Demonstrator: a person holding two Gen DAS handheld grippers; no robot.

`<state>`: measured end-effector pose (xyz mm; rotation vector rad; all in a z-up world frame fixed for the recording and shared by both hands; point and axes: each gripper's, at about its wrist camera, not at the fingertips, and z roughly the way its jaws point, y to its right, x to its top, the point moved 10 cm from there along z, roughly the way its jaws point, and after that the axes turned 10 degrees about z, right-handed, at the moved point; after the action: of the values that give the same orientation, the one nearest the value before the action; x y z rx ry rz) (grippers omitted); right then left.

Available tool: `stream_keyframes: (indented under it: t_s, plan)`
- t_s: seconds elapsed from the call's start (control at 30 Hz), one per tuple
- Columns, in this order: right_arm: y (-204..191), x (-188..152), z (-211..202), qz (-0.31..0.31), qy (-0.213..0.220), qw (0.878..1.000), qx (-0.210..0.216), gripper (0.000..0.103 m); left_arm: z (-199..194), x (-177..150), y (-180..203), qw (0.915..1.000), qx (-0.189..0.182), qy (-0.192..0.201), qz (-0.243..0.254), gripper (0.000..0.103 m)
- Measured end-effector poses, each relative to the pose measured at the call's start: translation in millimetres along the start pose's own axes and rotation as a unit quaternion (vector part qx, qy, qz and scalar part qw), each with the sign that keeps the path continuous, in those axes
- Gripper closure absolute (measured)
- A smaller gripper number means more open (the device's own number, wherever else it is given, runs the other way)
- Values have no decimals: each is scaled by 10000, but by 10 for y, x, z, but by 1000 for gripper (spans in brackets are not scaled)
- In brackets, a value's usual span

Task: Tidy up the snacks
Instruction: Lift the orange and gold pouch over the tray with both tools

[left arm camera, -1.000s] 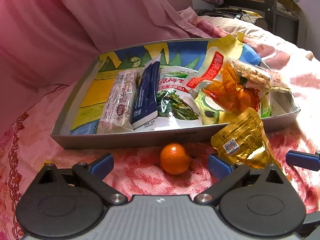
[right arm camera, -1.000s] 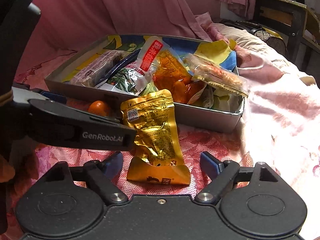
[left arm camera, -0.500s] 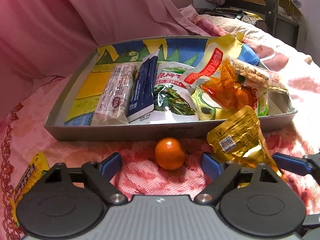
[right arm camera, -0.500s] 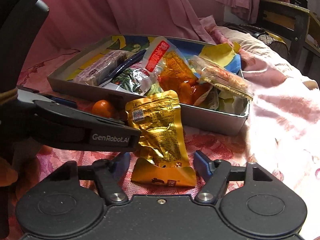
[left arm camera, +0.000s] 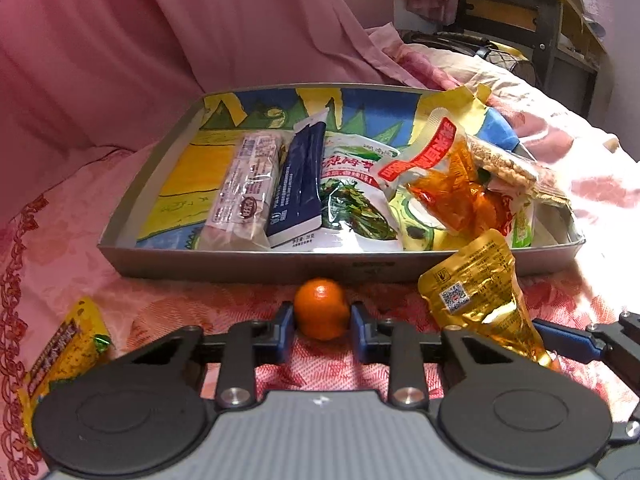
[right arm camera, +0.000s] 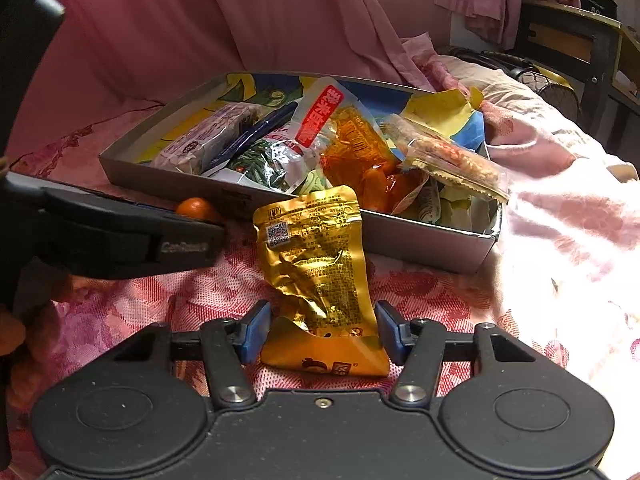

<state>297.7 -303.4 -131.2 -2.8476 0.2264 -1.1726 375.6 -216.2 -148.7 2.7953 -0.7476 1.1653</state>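
Snacks on a pink floral bedspread, most of them in a shallow grey tray with a painted floor. Tray contents, left to right from the left wrist view: pale wrapped bar, dark blue packet, white pouch with green vegetables, red-labelled clear pouch lying over orange wrapped pieces, and a long cracker pack propped on the right-hand rim. Orange: on the bedspread just outside the near wall of the tray, about midway along it. Left gripper: clamped on the orange, a blue pad pressed to each side of the fruit. Gold foil pouch: on the bedspread beside the orange, outside the near wall toward the tray's right end, its upper edge leaning at that wall and its orange lower flap nearest the camera. Right gripper: jaws closing, the pouch's lower end between them; the right pad sits at the pouch's edge, the left pad shows a small gap, so no firm pinch is seen. Yellow packet: on the bedspread well left of the tray, apart from both grippers. Pink fabric hangs behind the tray.
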Motion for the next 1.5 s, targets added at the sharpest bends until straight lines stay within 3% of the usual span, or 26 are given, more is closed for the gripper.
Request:
stream_keyframes:
  t_s: [0.13, 0.27, 0.5, 0.63, 0.73, 0.9, 1.07, 1.23, 1.5]
  plan:
    - [-6, 6, -13, -74, 16, 10000, -1, 45, -119, 25, -17, 10000, 47, 55, -44, 72]
    - [-93, 75, -146, -391, 335, 9987, 45, 45, -289, 125, -70, 9995, 197, 231, -22, 72]
    - [-127, 388, -496, -486, 1455, 9881, 83, 45, -528, 466, -210, 9970, 465, 616, 42, 71]
    - [32, 691, -608, -179, 2093, 9777, -19, 45, -460, 726, -211, 9962, 475, 717, 98, 71]
    - [217, 920, -548, 13, 2322, 9724, -234, 45, -360, 888, -164, 9959, 455, 772, 130, 71]
    - [434, 1280, -335, 246, 2403, 9697, -375, 45, -115, 1050, -73, 9968, 377, 691, 102, 71]
    - [479, 1486, -17, 278, 2203, 9748, -221, 45, 134, 1090, -32, 9978, 335, 543, 176, 72]
    - [482, 1437, 251, 292, 1860, 9820, -108, 45, 324, 1028, -38, 9981, 375, 387, 309, 71]
    - [521, 1345, 437, 540, 1476, 9875, 89, 42, 452, 968, -48, 9993, 218, 296, 72, 71]
